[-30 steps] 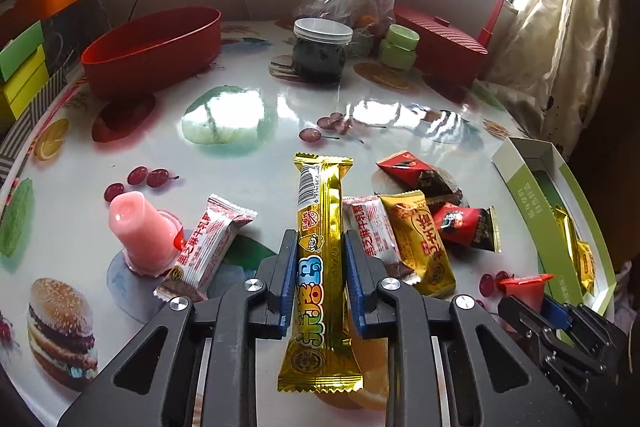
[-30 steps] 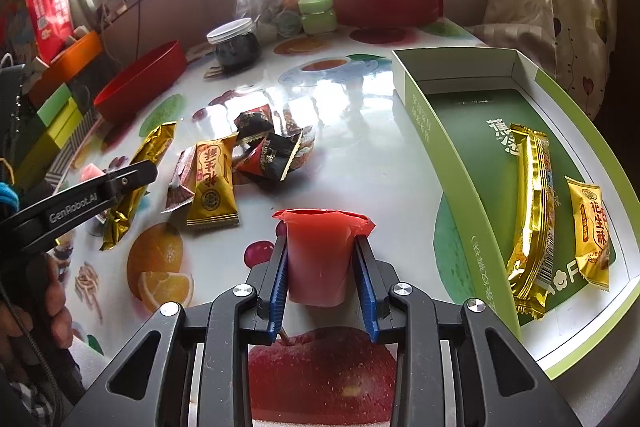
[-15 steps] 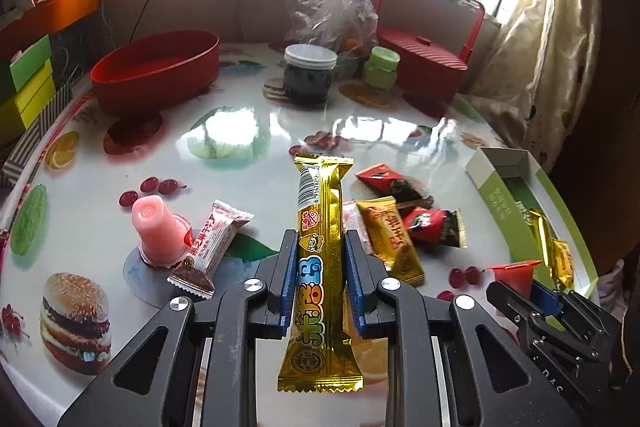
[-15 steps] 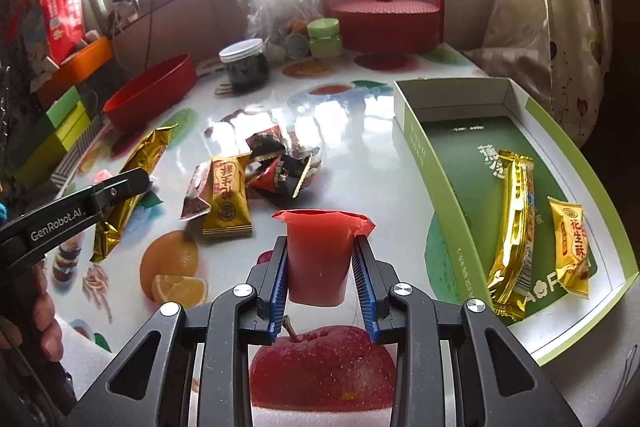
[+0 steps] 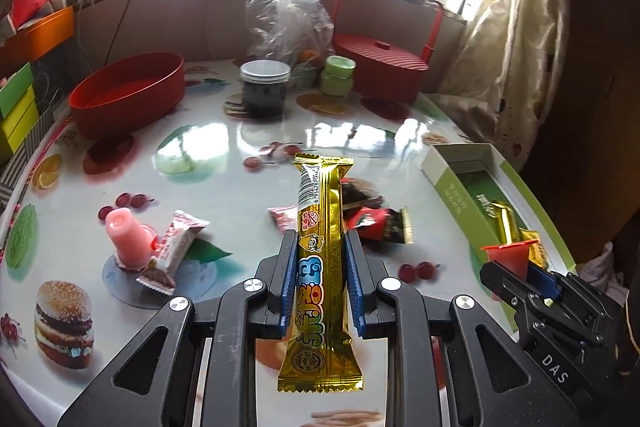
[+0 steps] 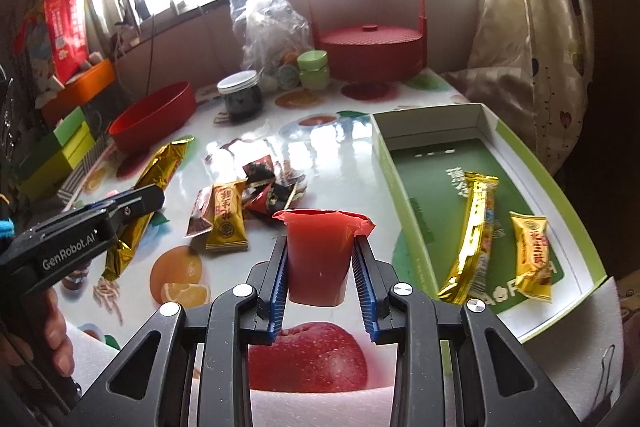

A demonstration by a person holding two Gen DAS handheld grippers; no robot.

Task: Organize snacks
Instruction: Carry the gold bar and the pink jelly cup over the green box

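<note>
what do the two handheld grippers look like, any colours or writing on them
Both grippers are black plastic with cut-out linkage arms, silver round screws at the joints and ribbed blue pads lining the fingers. The left gripper carries white "GenRobot.AI" lettering on its side; the right gripper shows white "DAS" letters. No cables or sleeves are clearly visible.
</note>
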